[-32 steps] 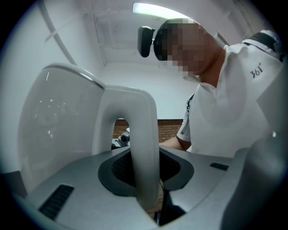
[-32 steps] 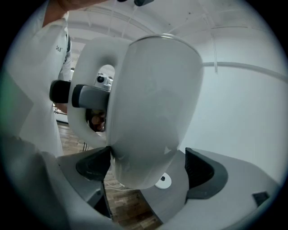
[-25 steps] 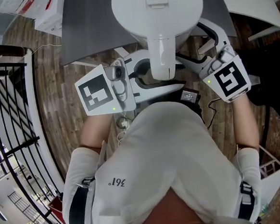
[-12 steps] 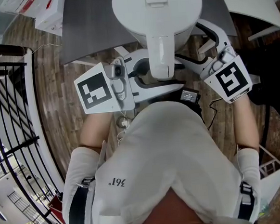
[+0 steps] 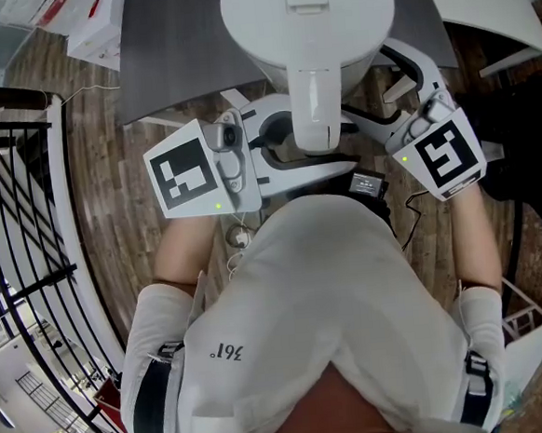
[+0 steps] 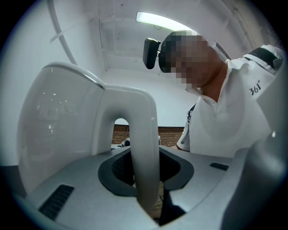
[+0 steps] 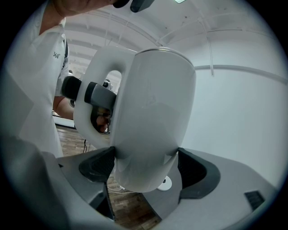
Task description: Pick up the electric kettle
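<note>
kettle up and off the table, held two ways at once

a white electric kettle [image 5: 306, 12] hangs in the air in front of the person's chest, high in the head view, above the edge of a grey table [image 5: 174, 50] and the wooden floor [image 5: 100, 178]. the left gripper [image 5: 279, 145] is clamped on the kettle's arched handle [image 6: 144, 148]; its own view shows the handle's upright wedged between the two dark pads. the right gripper [image 5: 387, 90] comes in from the other side, and its view shows its jaws pressed against both sides of the kettle's lower body, with bare floor visible beneath the base. nothing props the kettle from below, so the pick-up itself looks done, and the step in hand appears to be simply holding the load. whatever move comes next calls for both grips to keep their pressure and travel together, keeping the body upright. the smooth rounded wall looks likely to slip in the right jaws if they ease off first, so the handle grip should probably carry the weight.
</note>
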Demonstrator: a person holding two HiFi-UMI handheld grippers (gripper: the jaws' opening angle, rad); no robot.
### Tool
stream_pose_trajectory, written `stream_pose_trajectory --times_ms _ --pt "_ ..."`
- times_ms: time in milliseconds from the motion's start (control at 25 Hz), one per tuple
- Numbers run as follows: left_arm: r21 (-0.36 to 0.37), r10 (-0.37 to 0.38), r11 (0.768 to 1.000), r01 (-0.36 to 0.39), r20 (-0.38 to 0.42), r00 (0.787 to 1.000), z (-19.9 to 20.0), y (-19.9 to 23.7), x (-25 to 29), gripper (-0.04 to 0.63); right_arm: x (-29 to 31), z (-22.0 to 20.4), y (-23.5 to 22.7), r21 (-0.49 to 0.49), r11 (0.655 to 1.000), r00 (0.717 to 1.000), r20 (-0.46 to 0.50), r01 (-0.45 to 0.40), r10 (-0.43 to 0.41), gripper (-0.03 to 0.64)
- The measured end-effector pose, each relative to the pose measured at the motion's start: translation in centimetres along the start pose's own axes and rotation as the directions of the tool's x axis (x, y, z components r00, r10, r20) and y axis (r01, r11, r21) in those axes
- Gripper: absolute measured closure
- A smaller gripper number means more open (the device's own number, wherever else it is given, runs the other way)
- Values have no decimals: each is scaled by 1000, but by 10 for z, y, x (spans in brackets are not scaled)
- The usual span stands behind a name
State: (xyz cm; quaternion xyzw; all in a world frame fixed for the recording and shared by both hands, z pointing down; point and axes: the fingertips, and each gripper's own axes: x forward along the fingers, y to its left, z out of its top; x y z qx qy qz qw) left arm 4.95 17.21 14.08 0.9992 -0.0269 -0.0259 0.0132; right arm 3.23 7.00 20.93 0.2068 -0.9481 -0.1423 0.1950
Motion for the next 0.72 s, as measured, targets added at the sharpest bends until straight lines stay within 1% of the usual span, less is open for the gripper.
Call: stream_pose_trajectory --times_ms 360,560,720 --pt "-10 -3 1000 3 -3 1000 -3 0 1 495 0 -5 2 2 1000 1000 -13 -1 1 167" --pt "6 0 1000 1 -14 1000 -6 0 2 495 1 -6 2 -18 1000 1000 -21 -4 4 167" --pt "-22 -8 1000 7 -22 1000 -13 -10 6 495 -5 -16 14 6 1000 999 -43 -15 15 167"
